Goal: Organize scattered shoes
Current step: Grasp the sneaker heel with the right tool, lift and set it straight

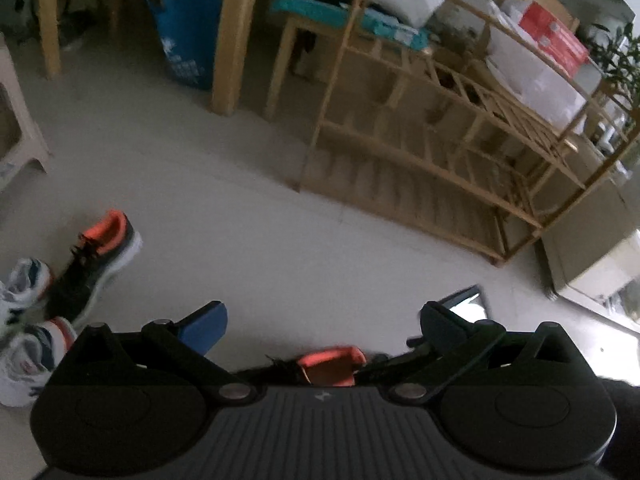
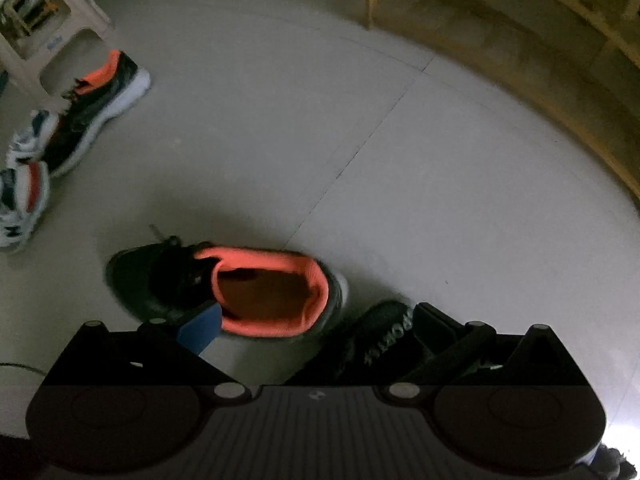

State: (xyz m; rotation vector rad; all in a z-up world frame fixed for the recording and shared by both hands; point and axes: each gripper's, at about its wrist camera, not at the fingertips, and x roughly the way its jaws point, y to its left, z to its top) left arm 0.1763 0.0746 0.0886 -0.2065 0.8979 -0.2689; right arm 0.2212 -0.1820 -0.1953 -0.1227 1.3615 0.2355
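A black shoe with an orange lining (image 2: 224, 284) lies on the pale floor, its opening facing up. My right gripper (image 2: 318, 328) hangs open just above it, the blue left pad (image 2: 200, 328) over the shoe's near side. A black shoe with white lettering (image 2: 380, 336) lies by the right finger. My left gripper (image 1: 324, 324) is open too, and an orange shoe collar (image 1: 332, 364) shows low between its fingers. The matching black and orange shoe (image 1: 100, 264) rests at the left beside two white sneakers (image 1: 24, 292). The bamboo shoe rack (image 1: 440, 140) stands ahead to the right.
A beige plastic stool (image 2: 40, 20) stands behind the far shoes. A blue bag (image 1: 188, 40) and wooden table legs (image 1: 236, 36) are at the back. Boxes and a plant sit behind the rack. Bare floor (image 1: 248, 208) lies between shoes and rack.
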